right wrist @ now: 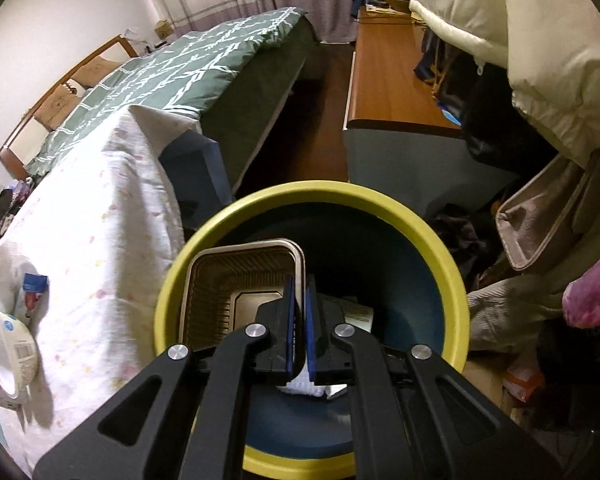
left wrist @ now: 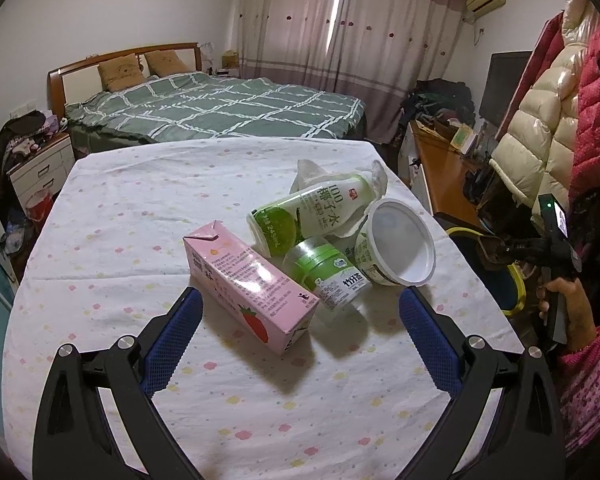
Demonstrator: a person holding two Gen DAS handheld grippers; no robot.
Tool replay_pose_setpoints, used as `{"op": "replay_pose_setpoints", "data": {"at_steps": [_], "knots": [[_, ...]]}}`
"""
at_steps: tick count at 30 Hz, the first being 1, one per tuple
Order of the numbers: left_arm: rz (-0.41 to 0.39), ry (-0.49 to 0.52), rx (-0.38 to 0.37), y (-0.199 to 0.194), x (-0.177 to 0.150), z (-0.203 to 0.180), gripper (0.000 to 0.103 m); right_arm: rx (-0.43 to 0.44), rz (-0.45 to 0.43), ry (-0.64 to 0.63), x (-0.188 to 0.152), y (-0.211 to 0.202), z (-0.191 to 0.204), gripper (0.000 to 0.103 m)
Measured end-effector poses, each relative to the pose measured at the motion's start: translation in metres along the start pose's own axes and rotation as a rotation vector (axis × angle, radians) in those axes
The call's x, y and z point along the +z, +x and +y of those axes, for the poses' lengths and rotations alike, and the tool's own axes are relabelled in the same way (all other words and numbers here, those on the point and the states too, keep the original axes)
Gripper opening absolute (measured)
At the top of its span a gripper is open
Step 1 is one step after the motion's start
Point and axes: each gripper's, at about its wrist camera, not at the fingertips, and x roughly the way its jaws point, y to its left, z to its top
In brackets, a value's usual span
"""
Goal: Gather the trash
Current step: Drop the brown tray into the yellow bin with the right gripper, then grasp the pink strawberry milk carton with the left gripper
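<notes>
Bin (right wrist: 420, 224) holds paper; right gripper (right wrist: 299, 300) pinches brown tray (right wrist: 236, 280), left gripper (left wrist: 300, 300) gapes.

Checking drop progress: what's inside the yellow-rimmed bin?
Inside the bin: a brown plastic tray held by its rim in the right tongs, plus paper and something white beneath. The tongs hide the bin's bottom.

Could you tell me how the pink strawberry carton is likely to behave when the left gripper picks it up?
The pink carton lies on its side with flat faces, so it probably won't roll. Its top looks opened, so it's likely light and may dent if the open left gripper squeezes hard.
</notes>
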Motion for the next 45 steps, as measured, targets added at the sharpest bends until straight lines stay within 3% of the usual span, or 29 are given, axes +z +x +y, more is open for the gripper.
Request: {"op": "replay_pose_setpoints", "data": {"at_steps": [5, 7, 9, 10, 17, 26, 35, 38, 45], "knots": [[0.042, -0.023, 0.003, 0.019, -0.004, 0.002, 0.097, -0.014, 0.001, -0.004, -0.004, 0.000, -0.002, 0.009], [0.061, -0.034, 0.008, 0.028, -0.006, 0.003, 0.097, -0.019, 0.007, -0.006, -0.005, 0.002, -0.004, 0.015], [0.079, -0.042, 0.016, 0.036, -0.008, 0.004, 0.097, -0.020, 0.013, -0.009, -0.006, 0.005, -0.004, 0.032], [0.087, -0.046, 0.019, 0.041, -0.009, 0.004, 0.097, -0.023, 0.010, -0.012, -0.006, 0.004, -0.003, 0.033], [0.114, -0.086, 0.071, 0.066, -0.012, 0.012, 0.096, -0.020, -0.005, -0.025, -0.009, 0.002, 0.001, 0.033], [0.148, -0.111, 0.120, 0.079, -0.016, 0.032, 0.083, -0.014, 0.013, -0.027, -0.013, 0.008, 0.000, 0.033], [0.144, -0.148, 0.266, 0.063, -0.014, 0.084, 0.081, -0.004, 0.014, -0.036, -0.014, 0.009, 0.007, 0.033], [0.143, -0.171, 0.239, 0.061, -0.013, 0.093, 0.081, 0.000, 0.011, -0.041, -0.013, 0.007, 0.010, 0.033], [0.164, -0.111, 0.217, 0.081, 0.003, 0.085, 0.082, 0.012, 0.006, -0.068, -0.012, 0.002, 0.023, 0.033]]}}
